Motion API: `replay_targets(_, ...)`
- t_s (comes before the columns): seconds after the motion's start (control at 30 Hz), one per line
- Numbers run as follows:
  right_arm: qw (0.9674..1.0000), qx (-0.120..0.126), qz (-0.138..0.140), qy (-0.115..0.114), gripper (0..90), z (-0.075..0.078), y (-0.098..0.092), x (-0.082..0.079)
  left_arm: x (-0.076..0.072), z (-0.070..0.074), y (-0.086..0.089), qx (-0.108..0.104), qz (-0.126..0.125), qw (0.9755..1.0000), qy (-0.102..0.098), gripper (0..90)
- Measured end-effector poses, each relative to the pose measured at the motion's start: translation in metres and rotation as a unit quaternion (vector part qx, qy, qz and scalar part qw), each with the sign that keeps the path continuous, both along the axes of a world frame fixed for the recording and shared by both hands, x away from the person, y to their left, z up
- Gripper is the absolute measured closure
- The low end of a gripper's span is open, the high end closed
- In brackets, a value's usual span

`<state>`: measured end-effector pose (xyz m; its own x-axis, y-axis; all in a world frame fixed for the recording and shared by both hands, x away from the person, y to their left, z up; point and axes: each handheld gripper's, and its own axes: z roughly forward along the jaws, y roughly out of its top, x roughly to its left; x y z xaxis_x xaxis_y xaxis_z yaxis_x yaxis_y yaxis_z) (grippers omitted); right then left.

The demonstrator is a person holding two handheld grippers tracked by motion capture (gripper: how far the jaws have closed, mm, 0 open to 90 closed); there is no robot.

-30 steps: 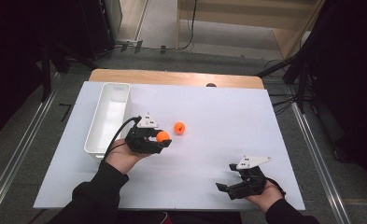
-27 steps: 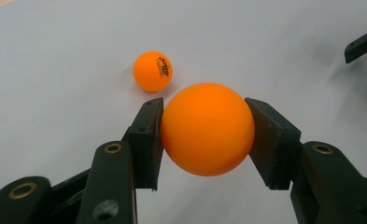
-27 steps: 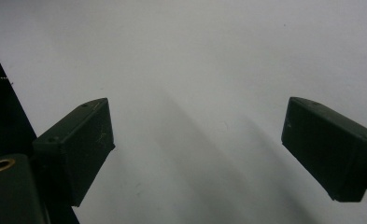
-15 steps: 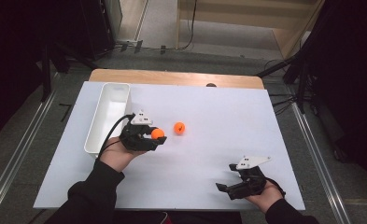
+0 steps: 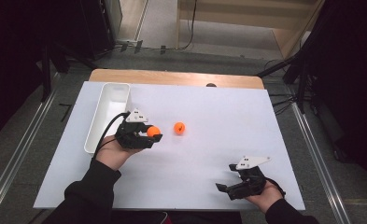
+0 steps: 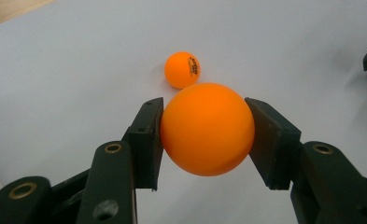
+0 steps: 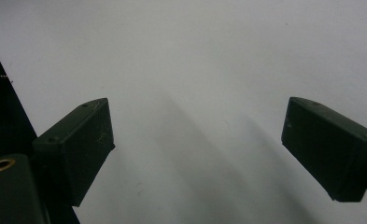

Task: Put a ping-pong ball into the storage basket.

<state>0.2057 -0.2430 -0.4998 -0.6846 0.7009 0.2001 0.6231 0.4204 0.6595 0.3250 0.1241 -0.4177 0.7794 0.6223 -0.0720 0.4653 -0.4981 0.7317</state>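
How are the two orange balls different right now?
The held ball is squeezed between the left gripper jaws; the loose ball lies free on the white table. The loose ball shows dark print; the held ball shows none. Both are round and orange.

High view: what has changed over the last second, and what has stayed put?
The left gripper, shut on an orange ping-pong ball, has drifted slightly toward the white rectangular plastic bin, away from the second orange ball lying loose on the white table sheet. Nothing was taken hold of or let go. The loose ball, the bin and the open right gripper stayed where they were.
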Motion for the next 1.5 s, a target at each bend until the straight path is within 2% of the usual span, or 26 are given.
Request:
replay_targets(0.77,1.0,-0.003,0.003,-0.001,7.8,-0.001,0.0,0.0,0.007,0.006,0.018,0.005,0.024,0.9997,-0.004,50.1)
replay_targets(0.93,1.0,-0.003,0.003,-0.002,7.8,-0.001,0.0,0.001,0.008,0.007,0.021,0.014,0.03,0.9994,-0.008,50.1)
replay_targets(1.5,1.0,-0.004,0.003,-0.001,7.8,-0.001,0.001,0.001,0.014,0.014,0.038,0.007,0.05,0.9987,-0.007,50.1)
